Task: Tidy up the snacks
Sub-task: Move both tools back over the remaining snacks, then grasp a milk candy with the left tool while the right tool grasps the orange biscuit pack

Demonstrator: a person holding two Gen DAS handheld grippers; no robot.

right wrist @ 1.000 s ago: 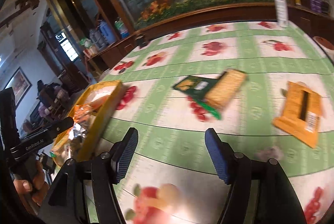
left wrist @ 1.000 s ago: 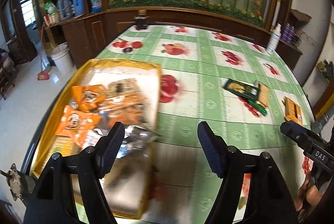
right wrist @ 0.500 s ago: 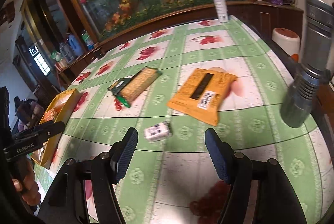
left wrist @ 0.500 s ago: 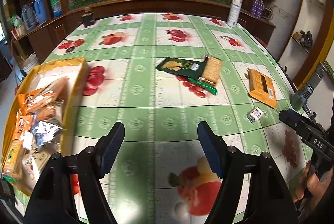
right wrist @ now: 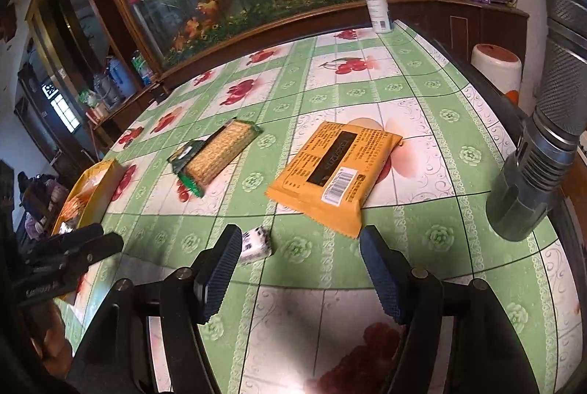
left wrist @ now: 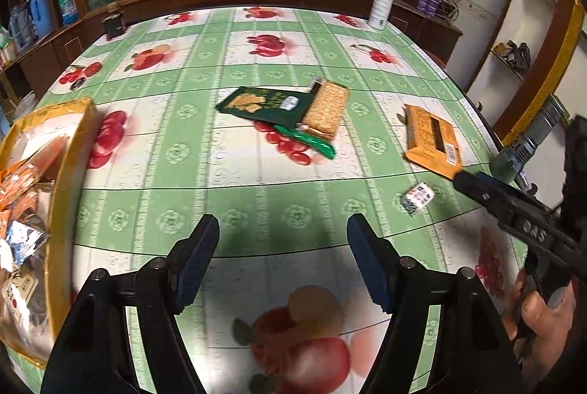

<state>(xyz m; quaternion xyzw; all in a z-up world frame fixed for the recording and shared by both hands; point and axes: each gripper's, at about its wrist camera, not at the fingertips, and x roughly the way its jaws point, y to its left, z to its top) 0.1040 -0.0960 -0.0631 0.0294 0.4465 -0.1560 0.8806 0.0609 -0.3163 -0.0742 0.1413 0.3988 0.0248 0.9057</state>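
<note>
On the green fruit-print tablecloth lie a dark green snack bag [left wrist: 262,104] with a clear cracker pack [left wrist: 326,111] on it, an orange packet [left wrist: 433,141] and a small white wrapped snack [left wrist: 416,197]. A gold tray [left wrist: 69,174] with several snack packs stands at the left. My left gripper [left wrist: 282,254] hovers open over bare cloth. My right gripper [right wrist: 299,263] is open too; the small white snack [right wrist: 255,243] lies just past its left finger, the orange packet [right wrist: 332,174] ahead, and the cracker pack [right wrist: 222,150] and gold tray [right wrist: 97,188] further left.
A metal flashlight [right wrist: 543,152] stands at the table's right edge. A white spray bottle [right wrist: 374,3] is at the far edge near the wooden cabinet. A small dark jar [left wrist: 114,23] sits at the far left corner. A white stool [right wrist: 495,64] is beyond the right edge.
Both grippers swung right, away from the gold tray toward the loose snacks. The small white snack and orange packet now lie closer to the right gripper. Both stayed open.
</note>
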